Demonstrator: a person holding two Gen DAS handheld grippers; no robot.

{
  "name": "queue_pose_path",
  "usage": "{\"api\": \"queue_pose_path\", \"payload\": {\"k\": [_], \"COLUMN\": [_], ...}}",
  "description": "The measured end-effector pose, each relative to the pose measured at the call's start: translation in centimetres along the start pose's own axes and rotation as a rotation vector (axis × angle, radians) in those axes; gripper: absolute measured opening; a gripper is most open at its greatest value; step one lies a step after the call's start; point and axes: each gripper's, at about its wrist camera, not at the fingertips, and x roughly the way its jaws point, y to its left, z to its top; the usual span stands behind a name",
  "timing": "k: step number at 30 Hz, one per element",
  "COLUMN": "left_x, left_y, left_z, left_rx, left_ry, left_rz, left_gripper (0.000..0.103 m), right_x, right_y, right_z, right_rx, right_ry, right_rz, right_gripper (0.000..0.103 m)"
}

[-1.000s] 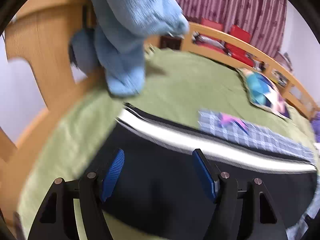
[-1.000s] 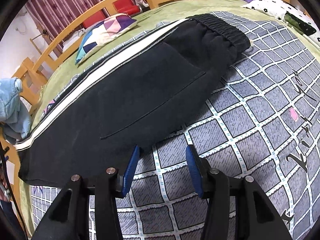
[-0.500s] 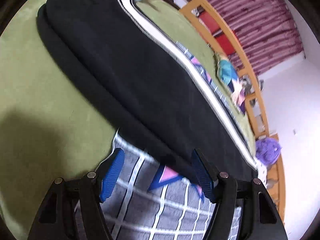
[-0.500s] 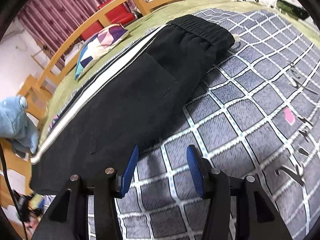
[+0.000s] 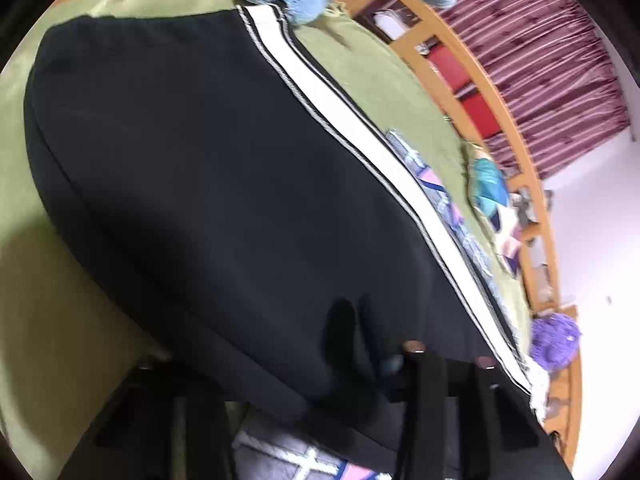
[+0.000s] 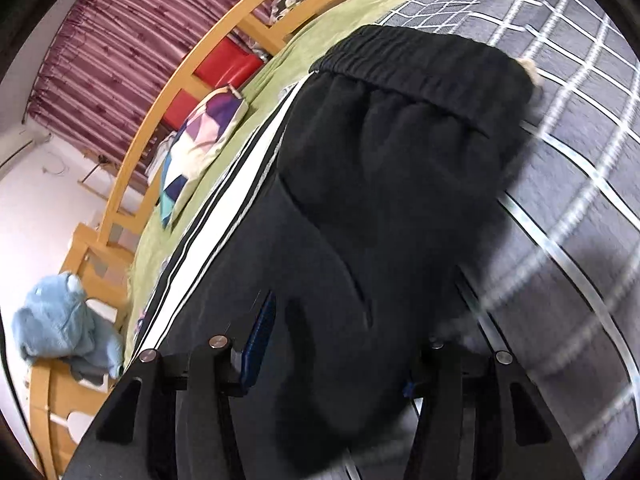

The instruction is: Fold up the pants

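Black pants (image 5: 208, 168) with a white side stripe (image 5: 360, 136) lie flat on the bed, folded lengthwise. In the left wrist view my left gripper (image 5: 320, 364) is low at the pants' near edge; the black cloth lies over and between its jaws, and the fingertips are hidden. In the right wrist view the pants (image 6: 380, 184) show their elastic waistband (image 6: 416, 68) at the far end. My right gripper (image 6: 340, 340) straddles the near edge, cloth bunched between its wide-apart blue pads (image 6: 262, 328).
The bed has a green sheet (image 5: 52, 320) and a grey checked quilt (image 6: 580, 184). A patterned pillow (image 6: 200, 148), a blue plush toy (image 6: 60, 332), a wooden bed rail (image 6: 192, 68) and maroon curtains stand beyond.
Both grippers have moved forward and down onto the near edge of the pants. Cloth now lies between the jaws of each; before, both were open and empty above the quilt.
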Motion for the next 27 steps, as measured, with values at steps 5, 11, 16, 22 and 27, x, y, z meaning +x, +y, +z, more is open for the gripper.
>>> {"api": "queue_pose_path", "payload": {"k": [5, 11, 16, 22, 27], "left_x": [-1.2, -7.8, -12.6, -14.1, -12.0], "left_y": [-3.0, -7.5, -7.4, -5.7, -2.7], "left_z": [1.4, 0.0, -5.9, -15.4, -18.7], "left_rx": [0.097, 0.218, 0.328, 0.419, 0.423], "left_ry": [-0.013, -0.047, 0.003, 0.108, 0.162], "left_rz": [0.041, -0.007, -0.030, -0.022, 0.095], "left_gripper": [0.011, 0.010, 0.010, 0.011, 0.012], "right_x": [-0.2, -6.8, -16.3, -24.3, -22.2], "right_y": [2.6, 5.8, 4.1, -3.7, -10.3], "right_z": [1.2, 3.4, 2.3, -2.1, -6.2], "right_rx": [-0.072, -0.088, -0.196, -0.226, -0.118], "right_ry": [-0.071, -0.121, -0.152, -0.113, 0.034], "right_rz": [-0.080, -0.042, -0.084, -0.208, -0.201], "right_gripper": [0.015, 0.013, 0.013, 0.014, 0.019]}}
